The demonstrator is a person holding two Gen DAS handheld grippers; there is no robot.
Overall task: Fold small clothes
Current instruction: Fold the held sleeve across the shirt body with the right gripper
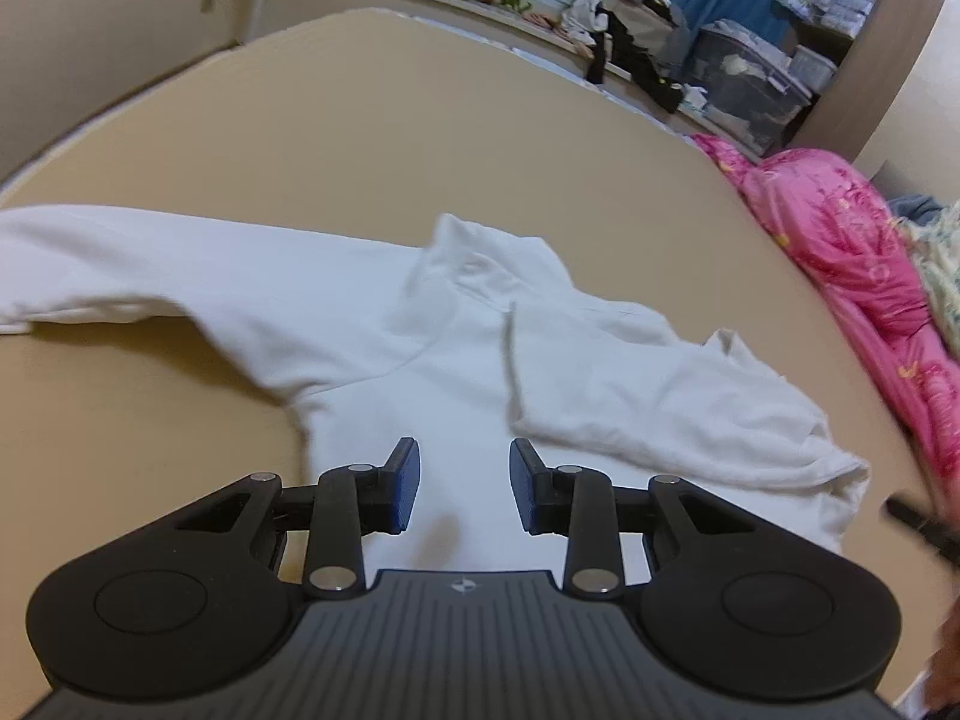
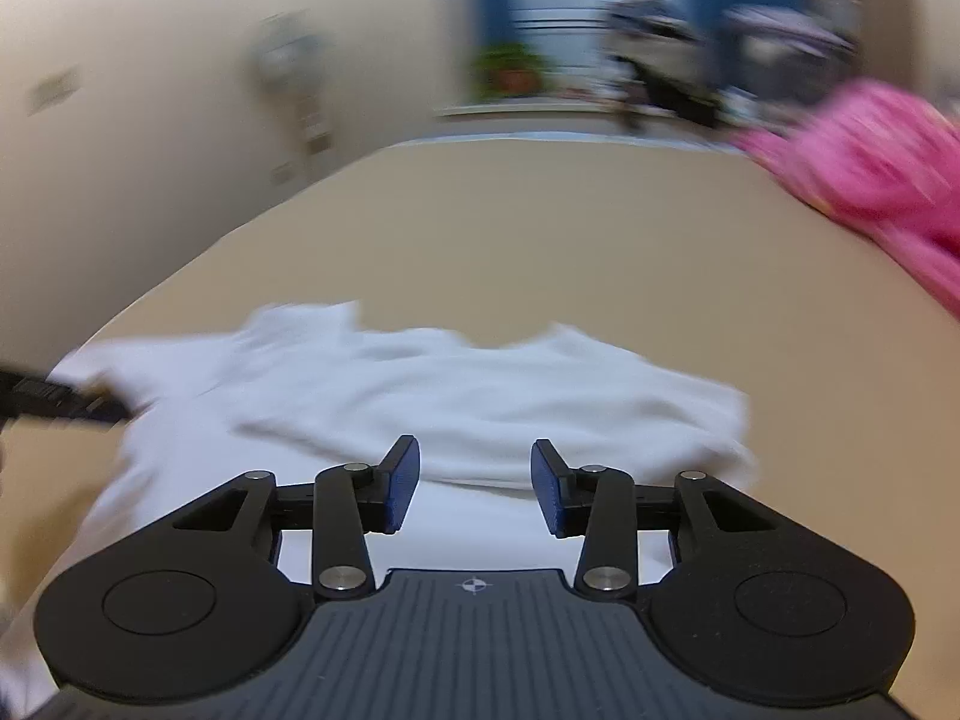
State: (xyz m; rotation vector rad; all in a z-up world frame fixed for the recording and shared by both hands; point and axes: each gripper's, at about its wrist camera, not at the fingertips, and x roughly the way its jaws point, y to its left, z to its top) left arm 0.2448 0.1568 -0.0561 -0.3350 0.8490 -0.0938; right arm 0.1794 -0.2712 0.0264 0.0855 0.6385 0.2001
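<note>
A white top [image 1: 420, 360] lies flat on the tan bed [image 1: 420, 138], chest spread toward the cameras. One sleeve is stretched out straight to the side; the other is folded in across the body, which suggests folding is under way and the outstretched sleeve is next. The left hand-held gripper [image 1: 462, 495] hovers over the lower body, jaws partly apart, nothing between them. The right hand-held gripper [image 2: 474, 489] likewise stands partly open and empty above the folded sleeve. A pink quilt [image 1: 840, 252] is bunched at the bed's edge.
</note>
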